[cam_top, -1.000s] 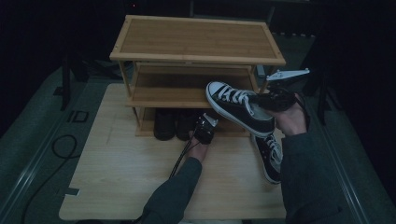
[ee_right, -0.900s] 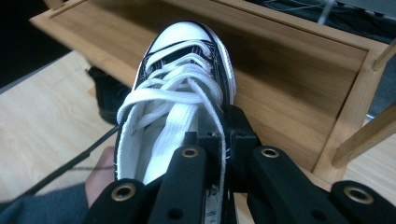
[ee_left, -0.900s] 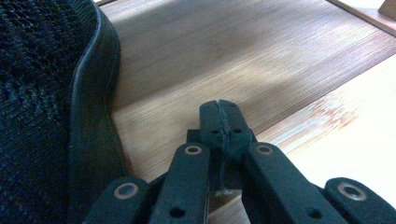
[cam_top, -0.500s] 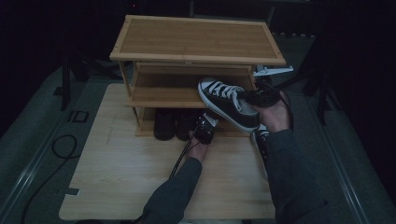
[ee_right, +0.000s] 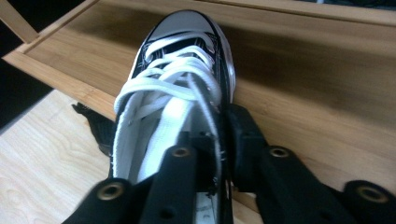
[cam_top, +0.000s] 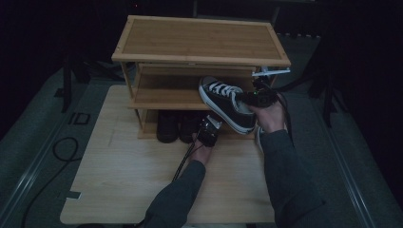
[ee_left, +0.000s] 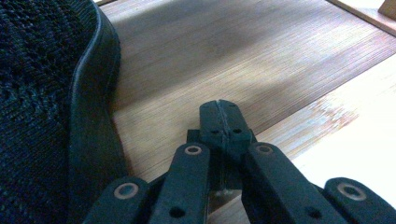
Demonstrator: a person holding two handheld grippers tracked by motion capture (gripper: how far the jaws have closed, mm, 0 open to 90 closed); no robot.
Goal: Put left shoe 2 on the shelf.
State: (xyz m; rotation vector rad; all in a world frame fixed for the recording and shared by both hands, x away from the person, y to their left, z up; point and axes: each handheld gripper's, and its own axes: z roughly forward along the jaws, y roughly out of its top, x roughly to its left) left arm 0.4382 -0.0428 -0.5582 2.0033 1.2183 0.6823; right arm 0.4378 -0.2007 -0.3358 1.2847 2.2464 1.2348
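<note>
Left gripper (ee_left: pixel 219 108) rising from bottom centre of frame, black jaws pressed together, nothing between them. Tips low over bamboo shelf board (ee_left: pixel 224 51), grain running across frame. Dark mesh shoe (ee_left: pixel 42 107) filling left side, rubber sole rim curving top to bottom, just beside left linkage arm. Paler tabletop (ee_left: pixel 355 140) at lower right, past board edge.

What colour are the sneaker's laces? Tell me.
White, on the black sneaker with its white toe cap; the right gripper view shows them best.
</note>
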